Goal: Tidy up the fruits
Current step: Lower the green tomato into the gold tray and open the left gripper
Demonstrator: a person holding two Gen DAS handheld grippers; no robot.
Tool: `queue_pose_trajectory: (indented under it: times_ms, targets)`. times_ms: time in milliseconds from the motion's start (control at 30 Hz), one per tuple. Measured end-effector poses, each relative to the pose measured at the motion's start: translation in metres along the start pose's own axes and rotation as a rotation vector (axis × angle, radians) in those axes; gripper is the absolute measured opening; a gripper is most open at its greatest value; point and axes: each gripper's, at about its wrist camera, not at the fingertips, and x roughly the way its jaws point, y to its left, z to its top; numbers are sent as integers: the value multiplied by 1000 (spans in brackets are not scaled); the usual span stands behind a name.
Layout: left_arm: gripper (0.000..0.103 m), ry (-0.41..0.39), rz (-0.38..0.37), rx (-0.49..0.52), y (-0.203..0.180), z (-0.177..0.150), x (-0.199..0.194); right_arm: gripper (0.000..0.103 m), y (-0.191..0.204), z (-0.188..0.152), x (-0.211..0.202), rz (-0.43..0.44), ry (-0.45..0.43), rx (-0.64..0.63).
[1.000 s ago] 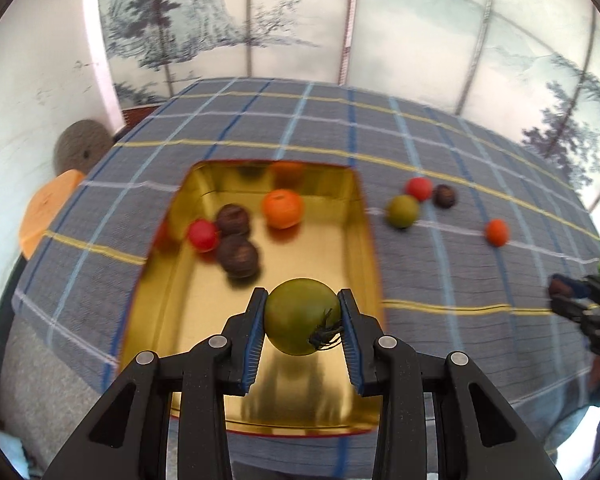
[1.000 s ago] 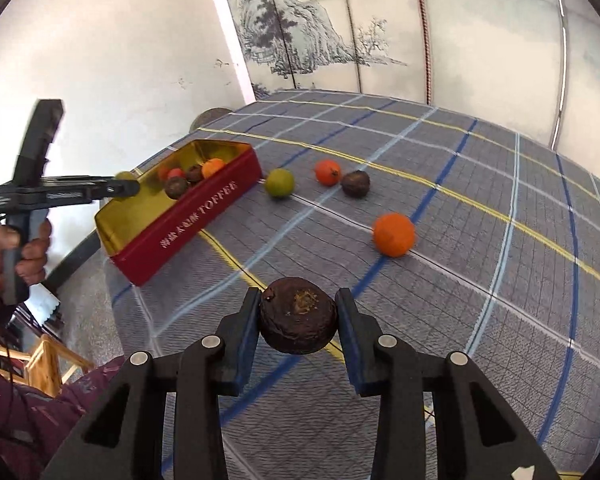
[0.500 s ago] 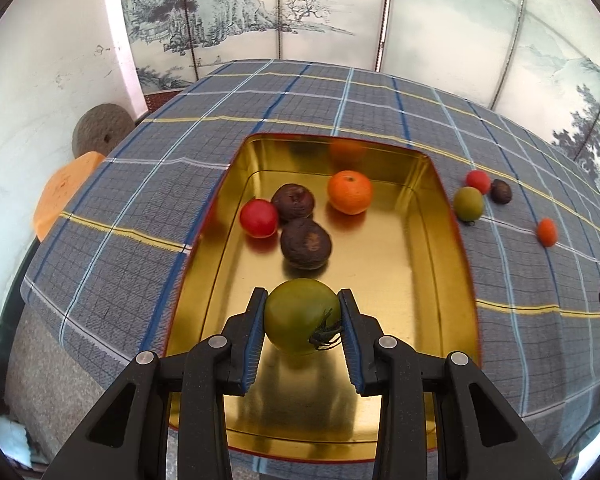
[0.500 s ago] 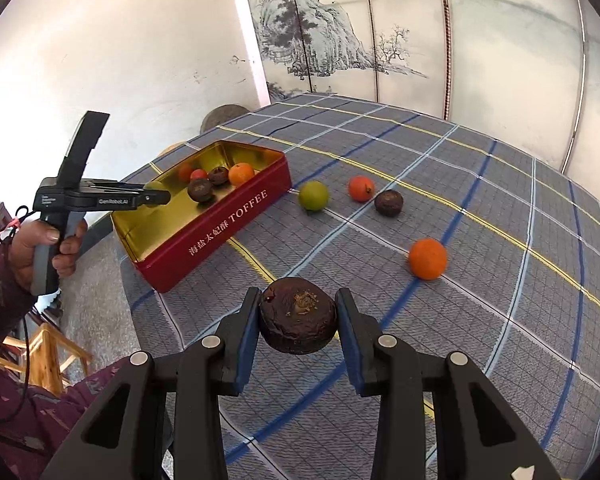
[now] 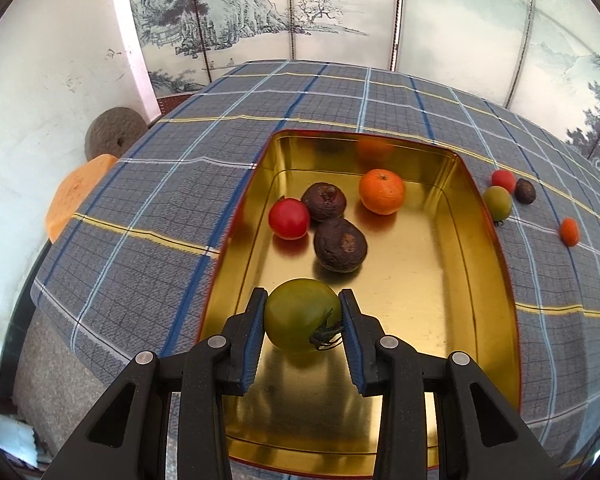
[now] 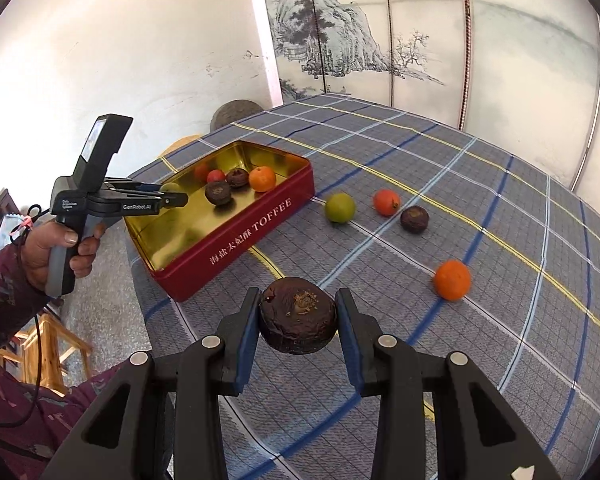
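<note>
My left gripper [image 5: 303, 316] is shut on a green tomato [image 5: 300, 312] and holds it above the near end of the open gold tin [image 5: 440, 280]. The tin holds a red tomato [image 5: 289, 218], two dark brown fruits [image 5: 324, 201] [image 5: 340, 245] and an orange [image 5: 381, 191]. My right gripper [image 6: 297, 316] is shut on a dark brown fruit [image 6: 297, 314], held above the checked cloth, to the right of the red-sided tin [image 6: 244, 232]. In the right wrist view the left gripper [image 6: 172, 199] hovers over the tin's left part.
On the cloth right of the tin lie a green fruit [image 6: 340, 208], a red tomato [image 6: 385, 201], a dark fruit [image 6: 414, 219] and an orange [image 6: 452, 280]. The table's near-left edge drops off to a wooden stool [image 6: 48, 344]. A painted screen stands behind.
My left gripper has moved forward and lower over the tin with the green tomato. My right gripper has drawn back and up with the dark fruit.
</note>
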Motion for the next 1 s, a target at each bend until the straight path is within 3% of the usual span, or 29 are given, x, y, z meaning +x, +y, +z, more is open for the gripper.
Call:
queue_pose_trajectory:
  times_ms: [300,367,433,533,733,1000]
  targets:
    - [39,-5,8,5,5,-1,3,34,18,13,4,16,2,-35]
    - [43,-21,13,14,5,-1,1,34,21,15,6,19,3,-41]
    - [54,-47,24,28,4,-1,-4,34,25,19,8,23,4,-49]
    - [63,-90,42,44,2,0,-12,34,32,26,11,33,4,-64]
    - [65,-115,45,34,7,-3,-22,34,47,45,23,77,-7,-93]
    - [65,-126,40,12,15,-13,-38,34,72,81,68,175,8,-133]
